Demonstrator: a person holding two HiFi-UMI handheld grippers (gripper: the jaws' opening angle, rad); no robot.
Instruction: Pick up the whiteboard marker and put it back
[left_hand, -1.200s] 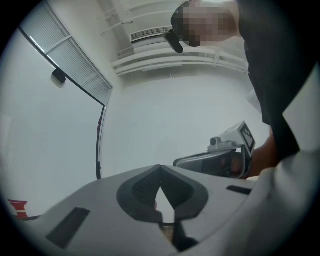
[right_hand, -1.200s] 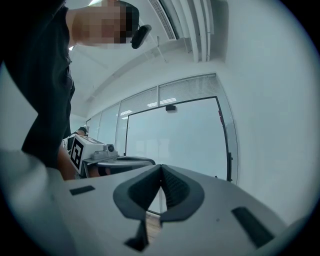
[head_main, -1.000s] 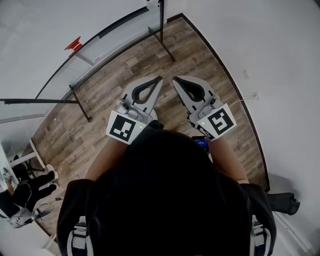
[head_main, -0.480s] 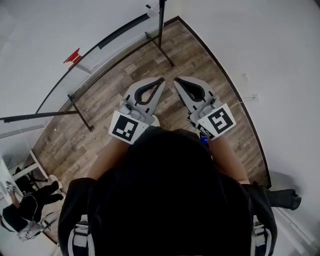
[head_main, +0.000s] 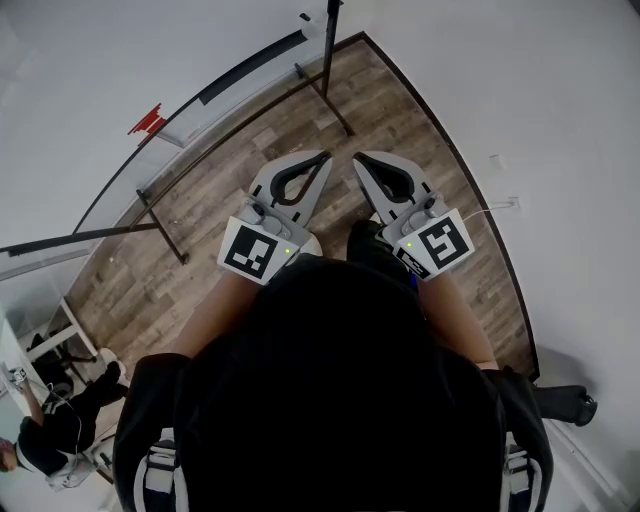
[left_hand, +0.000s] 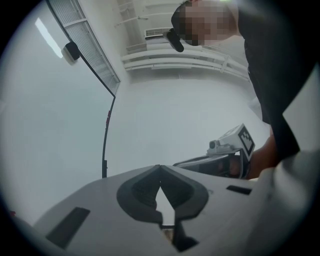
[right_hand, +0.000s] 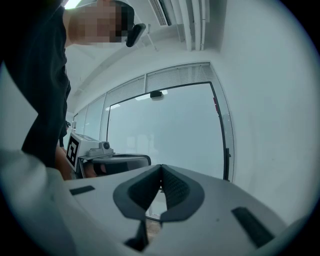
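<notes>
No whiteboard marker can be made out for certain. A whiteboard (head_main: 120, 90) on a black-legged stand stands ahead at the upper left, with a small red thing (head_main: 148, 122) on it that I cannot identify. My left gripper (head_main: 325, 156) and right gripper (head_main: 357, 157) are held side by side over the wood floor, pointing towards the board. Both are shut, tips touching, with nothing between them. In the left gripper view my left gripper (left_hand: 160, 168) faces a blank white surface with a black edge (left_hand: 105, 145). In the right gripper view my right gripper (right_hand: 160, 167) faces the framed board (right_hand: 165, 125).
The stand's black legs (head_main: 165, 225) and post (head_main: 328, 45) rest on the wood floor (head_main: 240, 150). A white wall (head_main: 560, 130) with an outlet (head_main: 499, 160) curves along the right. Another person's legs (head_main: 50, 440) show at the lower left. A dark object (head_main: 565, 405) lies at the lower right.
The board and its red thing have come nearer in the head view. Both grippers keep their pose, shut. A dark shoe now shows between the grippers. The other person at lower left has shifted.
</notes>
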